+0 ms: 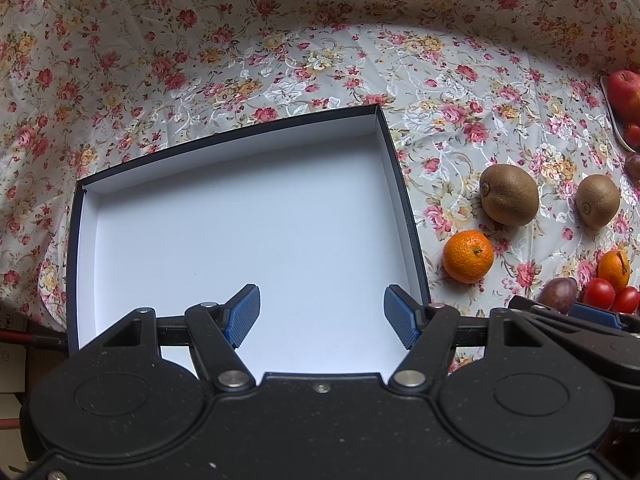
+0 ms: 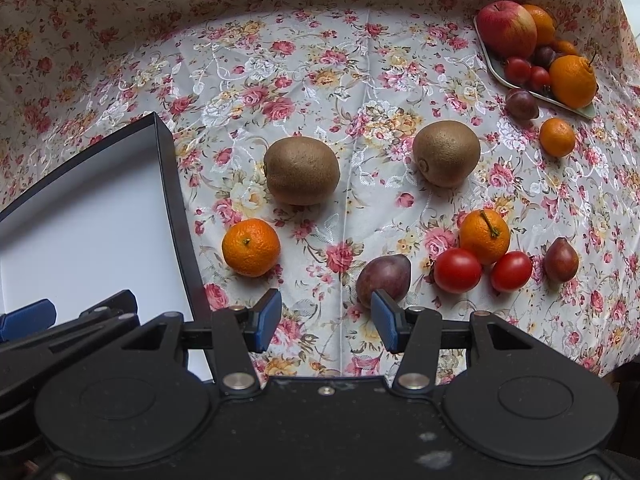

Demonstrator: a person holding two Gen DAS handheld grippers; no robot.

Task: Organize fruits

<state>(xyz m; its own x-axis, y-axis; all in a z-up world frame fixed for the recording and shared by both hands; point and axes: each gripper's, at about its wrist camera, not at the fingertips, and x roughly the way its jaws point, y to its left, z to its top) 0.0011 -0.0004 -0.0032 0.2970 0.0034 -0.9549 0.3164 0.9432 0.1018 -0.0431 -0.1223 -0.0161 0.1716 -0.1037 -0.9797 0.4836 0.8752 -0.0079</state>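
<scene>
While the left gripper [image 1: 322,316] is held w/ jaws spread over the white floor of the box [image 1: 404,184], nothing is gripped. Right gripper [image 2: 326,322] is likewise spread, empty, held above the floral cloth [image 2: 240,60]; its right pad [image 2: 384,320] partly hides the near plum [image 2: 384,278]. Box is cut off at the left edge in the right wrist view, and its near wall is hidden behind the left gripper body.

Fruits are spread on the cloth to the right of the box: left kiwi [image 2: 302,170] w/ long axis roughly left-right, stem end toward the box; right kiwi [image 2: 446,152] tilted, end pointed down-left. Mandarin [image 2: 251,246] lies just beside the box wall. Stemmed mandarin [image 2: 484,236] touches two tomatoes [image 2: 458,270]. A second plum [image 2: 560,260] is set apart at right, tip up.

Tray [image 2: 496,68] at far right holds an apple [image 2: 506,28], oranges, small tomatoes; contents partly overlap, hard to count. In the left view the tray is cut off at the edge.
</scene>
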